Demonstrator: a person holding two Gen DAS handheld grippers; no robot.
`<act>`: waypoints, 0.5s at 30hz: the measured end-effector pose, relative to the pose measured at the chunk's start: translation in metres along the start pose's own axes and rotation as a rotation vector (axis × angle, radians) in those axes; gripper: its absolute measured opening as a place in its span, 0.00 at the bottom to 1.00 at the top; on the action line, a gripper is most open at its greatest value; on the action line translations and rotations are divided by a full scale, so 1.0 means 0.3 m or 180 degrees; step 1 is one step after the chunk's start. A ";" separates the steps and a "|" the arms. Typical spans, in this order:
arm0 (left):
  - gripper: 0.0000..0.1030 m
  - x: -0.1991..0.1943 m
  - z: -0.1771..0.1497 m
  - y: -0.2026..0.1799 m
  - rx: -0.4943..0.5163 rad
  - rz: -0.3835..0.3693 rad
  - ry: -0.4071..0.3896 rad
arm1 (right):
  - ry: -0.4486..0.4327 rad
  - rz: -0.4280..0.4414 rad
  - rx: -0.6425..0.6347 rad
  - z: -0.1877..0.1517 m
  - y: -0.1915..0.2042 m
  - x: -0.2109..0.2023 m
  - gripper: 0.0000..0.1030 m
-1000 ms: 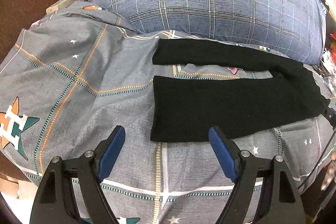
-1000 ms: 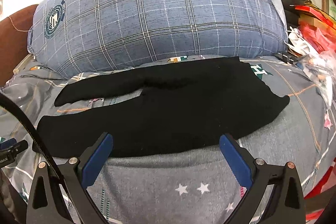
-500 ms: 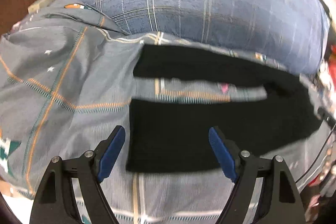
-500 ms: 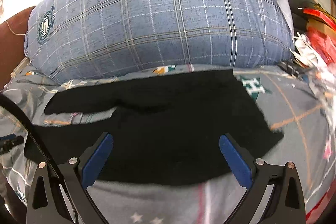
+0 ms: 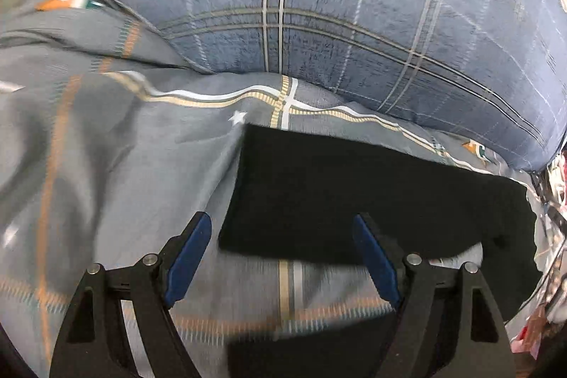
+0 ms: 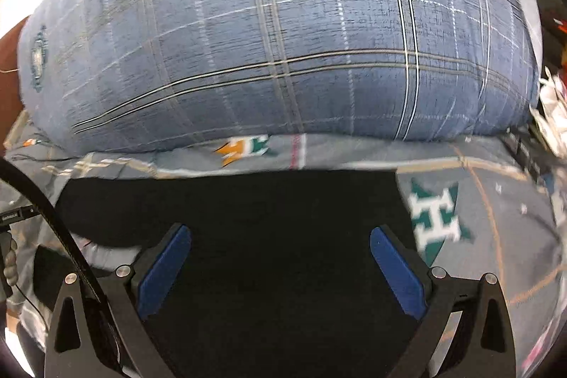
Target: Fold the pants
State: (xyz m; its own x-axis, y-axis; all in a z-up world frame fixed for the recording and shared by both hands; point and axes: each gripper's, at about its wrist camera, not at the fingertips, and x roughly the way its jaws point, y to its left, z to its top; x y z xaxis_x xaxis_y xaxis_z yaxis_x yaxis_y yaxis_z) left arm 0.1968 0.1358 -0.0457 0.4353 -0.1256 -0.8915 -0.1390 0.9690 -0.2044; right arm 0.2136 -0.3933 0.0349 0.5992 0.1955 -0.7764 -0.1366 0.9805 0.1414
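Black pants (image 5: 354,197) lie flat on the bed (image 5: 106,165), spread sideways across the grey patterned sheet, just in front of the big blue plaid pillow (image 5: 354,23) at the bed's far edge. Nothing is folded yet that I can see; the two legs look parted, with a strip of sheet showing between them near the left gripper's view.

Left gripper (image 5: 283,250) hangs over the leg end of the pants, jaws wide, nothing between the blue pads. The far leg's cuff corner sits just ahead of it, and a dark bit of the near leg shows under the gripper at the bottom of the view.

Right gripper (image 6: 280,257) hovers over the waist end, jaws also wide and empty, black cloth filling the space below it. A black cable (image 6: 53,211) crosses its left side. Both views are blurred.

Step in hand, my read: reaching in for the first grasp, before any fold.

Next move likely calls for each gripper to drop to the far edge of the pants, left at the cuff, right at the waistband, pinch only the cloth and not the sheet, then bring the far leg over the near one. Risk: catching the sheet too.
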 end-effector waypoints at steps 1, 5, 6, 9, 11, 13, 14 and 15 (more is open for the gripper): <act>0.79 0.037 0.021 0.005 0.0001 0.0001 0.0041 | 0.0025 -0.0021 -0.0016 0.027 -0.012 0.022 1.00; 0.79 0.142 0.076 -0.004 0.0153 -0.0089 0.0156 | 0.0321 0.0181 -0.0150 0.123 -0.015 0.149 1.00; 0.79 0.159 0.089 -0.011 0.0190 -0.0107 0.0168 | 0.0399 0.0223 -0.0202 0.139 -0.004 0.185 0.98; 0.79 0.191 0.124 -0.011 0.0277 -0.0103 0.0100 | 0.0624 0.0293 -0.0449 0.166 0.050 0.292 0.94; 0.79 0.202 0.137 -0.014 0.0335 -0.0122 0.0094 | 0.0767 0.0340 -0.0610 0.168 0.086 0.347 0.91; 0.83 0.216 0.140 -0.033 0.0476 -0.0117 0.0113 | 0.0931 0.0297 -0.0867 0.158 0.128 0.410 0.87; 0.83 0.221 0.142 -0.040 0.0535 -0.0104 0.0119 | 0.0972 0.0231 -0.0983 0.156 0.140 0.440 0.87; 0.84 0.227 0.137 -0.057 0.0643 -0.0070 0.0121 | 0.1039 0.0212 -0.1088 0.148 0.150 0.466 0.88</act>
State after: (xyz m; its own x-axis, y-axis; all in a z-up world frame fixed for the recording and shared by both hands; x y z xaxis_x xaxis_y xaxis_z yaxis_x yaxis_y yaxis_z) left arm 0.2654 0.1193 -0.0864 0.4017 -0.1516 -0.9031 0.0532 0.9884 -0.1423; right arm 0.3261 -0.3210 -0.0400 0.3086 0.1870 -0.9326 -0.4507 0.8922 0.0298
